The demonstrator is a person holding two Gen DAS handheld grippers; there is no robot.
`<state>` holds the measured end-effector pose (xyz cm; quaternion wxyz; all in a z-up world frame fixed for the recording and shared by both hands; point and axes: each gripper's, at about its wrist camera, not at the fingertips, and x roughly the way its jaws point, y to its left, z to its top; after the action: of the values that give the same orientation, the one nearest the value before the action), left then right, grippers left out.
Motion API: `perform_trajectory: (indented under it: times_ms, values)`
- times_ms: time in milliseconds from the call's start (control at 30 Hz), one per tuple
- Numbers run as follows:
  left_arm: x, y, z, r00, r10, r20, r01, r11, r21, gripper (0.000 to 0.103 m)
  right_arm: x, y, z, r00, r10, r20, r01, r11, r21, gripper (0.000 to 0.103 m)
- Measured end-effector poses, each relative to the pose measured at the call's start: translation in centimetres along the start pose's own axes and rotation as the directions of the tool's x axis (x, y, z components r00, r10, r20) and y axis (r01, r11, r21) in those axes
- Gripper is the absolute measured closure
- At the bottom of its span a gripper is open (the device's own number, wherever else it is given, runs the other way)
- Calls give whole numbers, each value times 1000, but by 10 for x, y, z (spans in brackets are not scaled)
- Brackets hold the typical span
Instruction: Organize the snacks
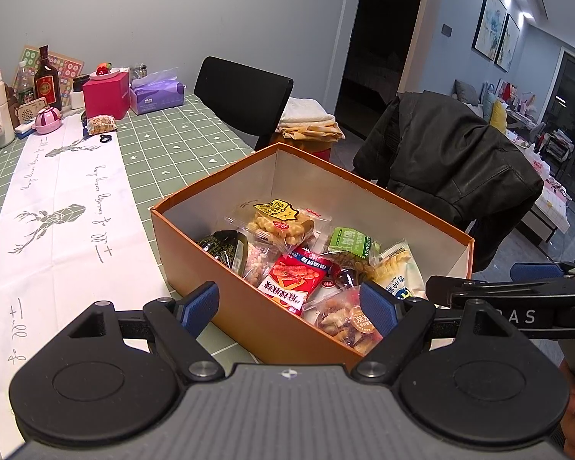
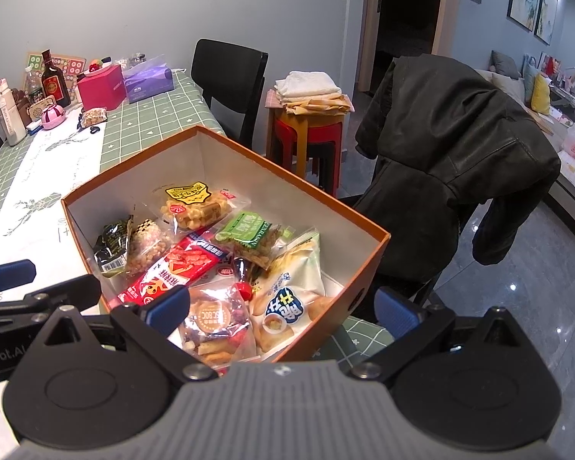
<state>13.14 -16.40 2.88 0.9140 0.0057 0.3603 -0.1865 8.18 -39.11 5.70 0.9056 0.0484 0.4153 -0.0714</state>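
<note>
An orange box (image 1: 226,287) (image 2: 368,264) with a white inside stands at the table's near right corner, holding several snack packets. Among them are a red packet (image 1: 291,281) (image 2: 176,268), a yellow-labelled biscuit packet (image 1: 283,220) (image 2: 193,205), a green packet (image 1: 349,245) (image 2: 249,234) and a white-blue bag (image 2: 287,299). My left gripper (image 1: 289,306) hovers open over the box's near wall, nothing between its fingers. My right gripper (image 2: 283,308) is open above the box's near corner, also holding nothing. One more snack packet (image 1: 101,124) (image 2: 94,117) lies far back on the table.
The green checked tablecloth (image 1: 172,142) carries a white runner (image 1: 57,207). At the far end stand a dark bottle (image 1: 48,80), a pink box (image 1: 105,94) and a tissue pack (image 1: 155,94). A black chair (image 1: 241,96), a stool with folded cloths (image 2: 310,115) and a jacket-draped chair (image 2: 452,153) flank the table.
</note>
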Motion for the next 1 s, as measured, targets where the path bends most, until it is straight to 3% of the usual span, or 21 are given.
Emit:
perform_trajectory:
  times_ms: [1000]
  values:
    - [0, -2, -2, 1000, -4, 2, 4, 1000, 8, 6, 0, 0, 0, 1000, 0, -1, 0, 1000, -3, 3]
